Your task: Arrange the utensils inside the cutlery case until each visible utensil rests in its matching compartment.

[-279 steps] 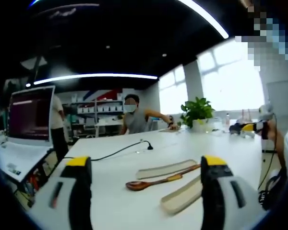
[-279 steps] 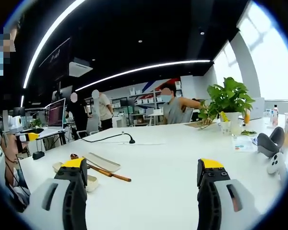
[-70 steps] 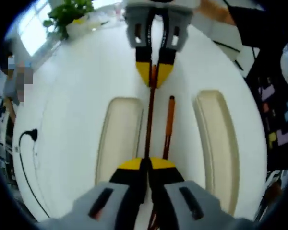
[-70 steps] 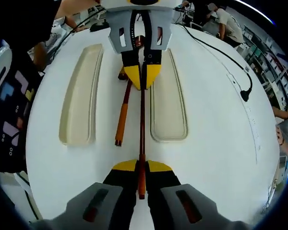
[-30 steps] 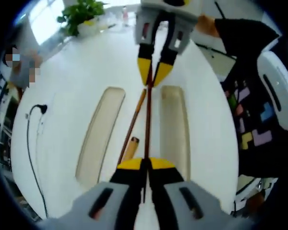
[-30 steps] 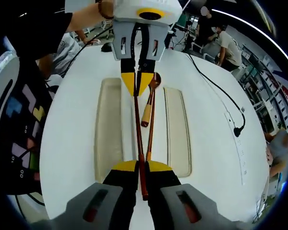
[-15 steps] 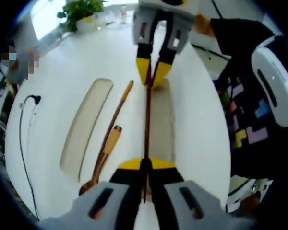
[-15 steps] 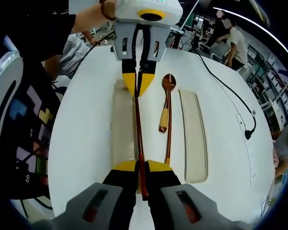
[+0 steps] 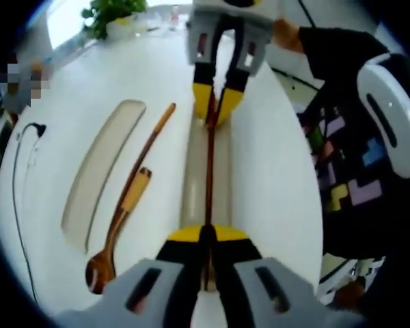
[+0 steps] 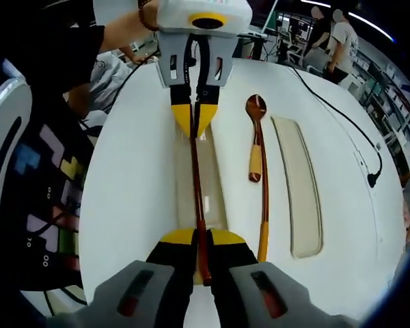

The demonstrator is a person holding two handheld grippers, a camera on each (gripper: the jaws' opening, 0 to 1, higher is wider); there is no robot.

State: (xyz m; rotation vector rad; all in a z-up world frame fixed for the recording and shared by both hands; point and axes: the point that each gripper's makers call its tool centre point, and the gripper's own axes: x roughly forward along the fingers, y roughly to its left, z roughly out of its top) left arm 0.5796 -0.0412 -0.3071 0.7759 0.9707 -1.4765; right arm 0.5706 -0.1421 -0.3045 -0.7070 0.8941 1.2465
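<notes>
A dark red-brown chopstick (image 9: 209, 171) is held at both ends. My left gripper (image 9: 205, 236) is shut on one end and my right gripper (image 10: 200, 239) is shut on the other. Each gripper shows at the top of the other's view: the right gripper (image 9: 216, 113) and the left gripper (image 10: 195, 119). The chopstick (image 10: 196, 178) hangs lengthwise over a cream case half (image 9: 223, 174) (image 10: 216, 188). Beside it on the table lie a wooden spoon (image 9: 119, 219) (image 10: 256, 147) and a second chopstick (image 9: 149, 156) (image 10: 264, 212). Beyond them lies the other case half (image 9: 99, 171) (image 10: 299, 184).
A person's dark, colour-patterned clothing (image 9: 342, 157) (image 10: 34, 171) stands close along one table edge. A black cable (image 9: 17, 171) (image 10: 355, 130) runs across the white table (image 9: 273, 178) past the far case half. A potted plant (image 9: 113, 10) stands at the far end.
Both grippers have carried the held chopstick sideways, from between the two case halves to right above one half. The spoon and second chopstick now lie off to one side.
</notes>
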